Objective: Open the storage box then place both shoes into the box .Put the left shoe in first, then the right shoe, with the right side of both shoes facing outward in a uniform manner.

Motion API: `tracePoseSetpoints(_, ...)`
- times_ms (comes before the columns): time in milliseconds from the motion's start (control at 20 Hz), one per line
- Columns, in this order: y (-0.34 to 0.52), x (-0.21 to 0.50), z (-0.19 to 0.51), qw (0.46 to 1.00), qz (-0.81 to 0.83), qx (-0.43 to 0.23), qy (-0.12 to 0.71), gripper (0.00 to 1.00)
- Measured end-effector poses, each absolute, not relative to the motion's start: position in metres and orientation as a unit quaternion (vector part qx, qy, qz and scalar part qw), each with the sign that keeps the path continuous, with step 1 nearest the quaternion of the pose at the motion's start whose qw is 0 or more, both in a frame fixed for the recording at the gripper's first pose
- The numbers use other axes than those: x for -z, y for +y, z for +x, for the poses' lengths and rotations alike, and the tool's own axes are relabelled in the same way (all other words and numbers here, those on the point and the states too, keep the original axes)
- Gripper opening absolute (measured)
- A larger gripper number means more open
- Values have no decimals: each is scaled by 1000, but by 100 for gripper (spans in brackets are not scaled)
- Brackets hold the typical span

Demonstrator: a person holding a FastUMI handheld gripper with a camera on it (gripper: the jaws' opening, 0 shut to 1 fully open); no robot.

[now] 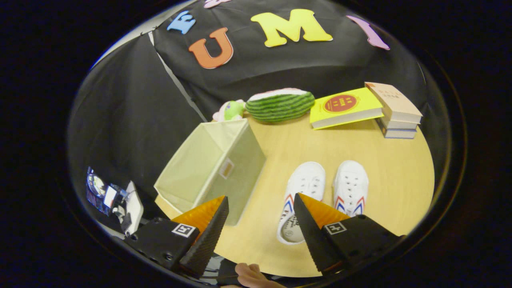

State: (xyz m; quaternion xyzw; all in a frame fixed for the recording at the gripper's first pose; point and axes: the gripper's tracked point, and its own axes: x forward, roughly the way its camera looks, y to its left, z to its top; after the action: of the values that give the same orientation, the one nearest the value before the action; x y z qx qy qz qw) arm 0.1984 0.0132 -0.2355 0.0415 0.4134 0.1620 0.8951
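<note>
**A:** Where is the claw (258,224) sitting, and what is it carrying?

**B:** It is hovering above the near edge of a round wooden bench (304,144). Its two black fingers with orange backs are standing wide apart, and nothing is between them.

**A:** And the storage box?

**B:** The pale fabric storage box (212,164) is sitting just ahead of the left finger, at the bench's edge. It is looking already open, tipped so its mouth faces up and away from the shoes; I am seeing no lid.

**A:** The shoes?

**B:** Two white canvas shoes are lying side by side, toes pointing away from the claw. The left shoe (302,200) is just ahead of the right finger, its heel partly hidden behind the fingertip. The right shoe (351,187) is just beyond, close beside it but apart.

**A:** How should the next step go?

**B:** My judgement: the left shoe is going in first, so the claw should be lowering over its heel collar, closing across the shoe's width, then swinging it toward the box with the shoe's right side facing out.

**A:** Anything else there?

**B:** Well beyond the shoes, a watermelon plush (280,105), a yellow book (346,107) and stacked books (396,112) are resting. A hand (256,276) is showing below the fingers.
</note>
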Motion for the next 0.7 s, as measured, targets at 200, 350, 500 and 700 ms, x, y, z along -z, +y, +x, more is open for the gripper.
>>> tracePoseSetpoints(200,-6,258,197,889,20,-147,434,100)
tracePoseSetpoints(350,-42,296,188,863,-18,-94,497,95)
tracePoseSetpoints(500,-61,324,196,845,-1,-61,532,91)
tracePoseSetpoints(700,-62,340,209,838,18,-62,542,73)
